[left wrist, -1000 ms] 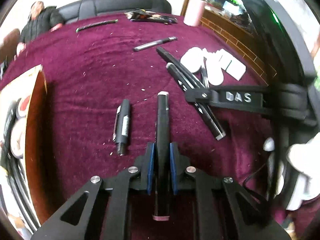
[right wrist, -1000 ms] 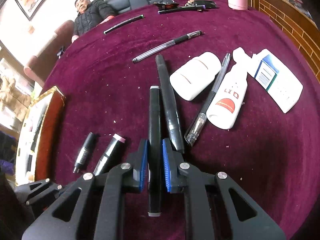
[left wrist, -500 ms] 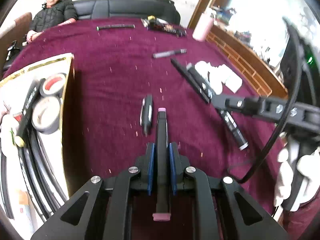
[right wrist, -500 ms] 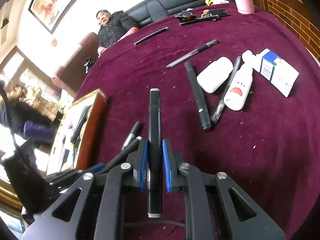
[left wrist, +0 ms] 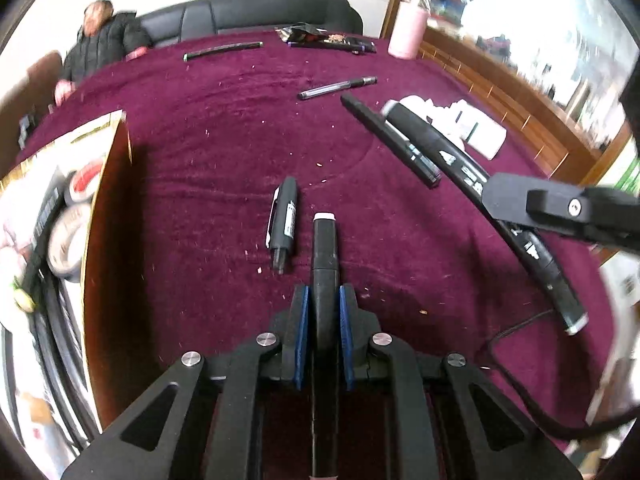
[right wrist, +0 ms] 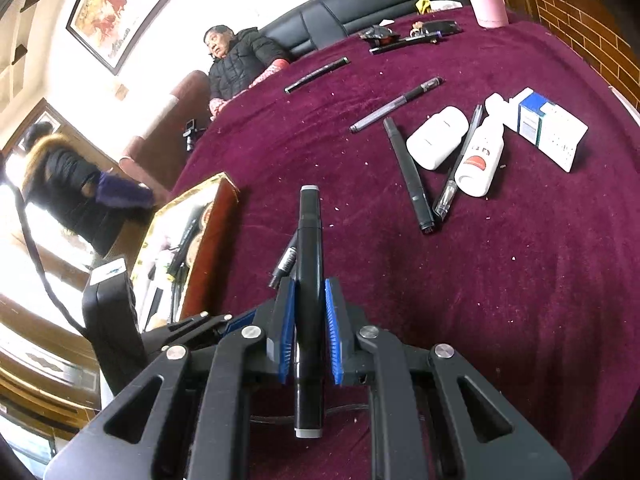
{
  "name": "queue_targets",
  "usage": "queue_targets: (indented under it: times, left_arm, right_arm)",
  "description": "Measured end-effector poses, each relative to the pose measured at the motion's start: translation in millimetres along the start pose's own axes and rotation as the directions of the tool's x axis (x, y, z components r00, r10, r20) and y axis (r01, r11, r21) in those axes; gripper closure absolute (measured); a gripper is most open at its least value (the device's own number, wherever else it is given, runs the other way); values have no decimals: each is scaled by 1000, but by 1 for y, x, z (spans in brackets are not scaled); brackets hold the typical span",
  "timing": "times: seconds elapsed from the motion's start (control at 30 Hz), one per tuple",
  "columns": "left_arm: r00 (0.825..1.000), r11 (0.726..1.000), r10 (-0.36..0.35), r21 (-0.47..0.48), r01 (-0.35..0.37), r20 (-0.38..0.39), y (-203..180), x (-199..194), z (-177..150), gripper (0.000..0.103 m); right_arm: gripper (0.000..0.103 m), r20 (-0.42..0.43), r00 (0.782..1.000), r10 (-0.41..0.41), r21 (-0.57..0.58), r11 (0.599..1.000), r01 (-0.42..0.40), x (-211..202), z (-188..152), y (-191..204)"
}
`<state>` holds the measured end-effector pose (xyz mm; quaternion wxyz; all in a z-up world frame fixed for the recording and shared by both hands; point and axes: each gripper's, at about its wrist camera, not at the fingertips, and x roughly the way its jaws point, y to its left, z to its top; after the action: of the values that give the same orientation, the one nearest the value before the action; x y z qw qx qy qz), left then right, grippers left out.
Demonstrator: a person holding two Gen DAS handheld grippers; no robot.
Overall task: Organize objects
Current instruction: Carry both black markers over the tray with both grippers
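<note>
My left gripper [left wrist: 323,296] is shut on a black marker [left wrist: 325,248] with a pale end cap, held just above the maroon tablecloth [left wrist: 224,152]. A short black clip pen [left wrist: 285,220] lies just left of that marker's tip. My right gripper [right wrist: 309,286] is shut on a second black marker [right wrist: 309,236], lifted off the cloth. In the left wrist view this marker [left wrist: 452,156] crosses the right side, held by a black finger [left wrist: 520,200] of the right gripper. An open wooden box [left wrist: 108,216] with tape rolls sits at the left.
A long black pen [right wrist: 408,176], a clear pen [right wrist: 456,176], two white bottles [right wrist: 438,142], [right wrist: 480,160] and a white-blue carton [right wrist: 552,128] lie at the right. More pens and a pink cup [left wrist: 408,28] stand further back. A person in a black jacket [right wrist: 240,64] sits at the far edge.
My right gripper has risen with its marker and swung left, so the box and the left gripper now show. The left wrist view has shifted, with the box in view at its left.
</note>
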<state>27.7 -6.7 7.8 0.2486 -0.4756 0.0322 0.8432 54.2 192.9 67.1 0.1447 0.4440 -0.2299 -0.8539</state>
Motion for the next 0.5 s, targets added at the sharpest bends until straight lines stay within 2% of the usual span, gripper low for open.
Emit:
queue_targets:
  times: [0.07,0.27,0.37,0.5]
  left_arm:
    - [999,1000,0,-15,1,45,7,-13,-1,92]
    - [985,991,-65,-108,83,162,42,-71,-7,92]
    - [967,982,-82,-148,120,240,63,-100,-15,91]
    - [931,967,-76,-201,156,356,96,-136,-32,91]
  right_arm:
    - [90,4,1000,11,-6,1000,-11,-3,0,3]
    - [90,-6,997,82,-44,996,-82,1,-4,29]
    - [90,-13,992,123,-69,990,-124,4,-6,46]
    - [90,-37,984,175,-104,979,-178,14,-10,71]
